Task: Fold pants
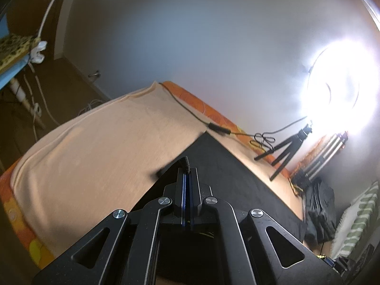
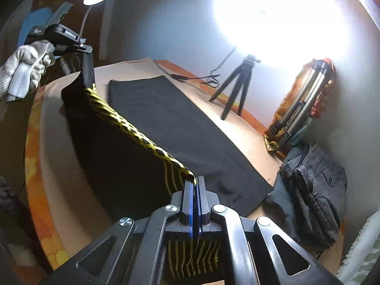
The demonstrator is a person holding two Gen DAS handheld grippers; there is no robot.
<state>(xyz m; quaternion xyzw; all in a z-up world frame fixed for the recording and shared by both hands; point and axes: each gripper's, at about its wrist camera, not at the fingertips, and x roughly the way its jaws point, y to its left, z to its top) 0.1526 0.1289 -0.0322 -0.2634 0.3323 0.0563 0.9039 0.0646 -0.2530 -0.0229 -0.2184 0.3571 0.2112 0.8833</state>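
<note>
The right gripper (image 2: 195, 182) was clamped tight on the black pants (image 2: 171, 118), its blue pads pinching the edge where the yellow lattice stripe (image 2: 133, 130) ran into the jaws. The left gripper (image 2: 83, 47) was closed as well, pinching the far end of that same striped edge, with a gloved hand (image 2: 26, 61) on its handle; in its own view a small nub of dark cloth (image 1: 186, 163) stuck out past the tips.

Between the two grips the striped edge was stretched taut and raised off the pants' flat half, which lay spread on the peach blanket (image 1: 95, 142) with its hem toward the small tripod (image 2: 235, 87). The lifted half hung from that edge as a dark sheet on the side of the flat half away from the tripod.

Judged from this, the fold was partway — one leg lay smooth as the base, the other was raised by both ends and not yet laid over it. Left to do, most likely: carry the striped edge across toward the tripod side, match the edges, let go, then fold the length over once or twice.

Beyond the tripod a ring light (image 2: 280, 16) glared against the wall. Further from it, off the blanket's end, lay a crumpled grey garment (image 2: 315, 190), which seemed to have no part in this.
</note>
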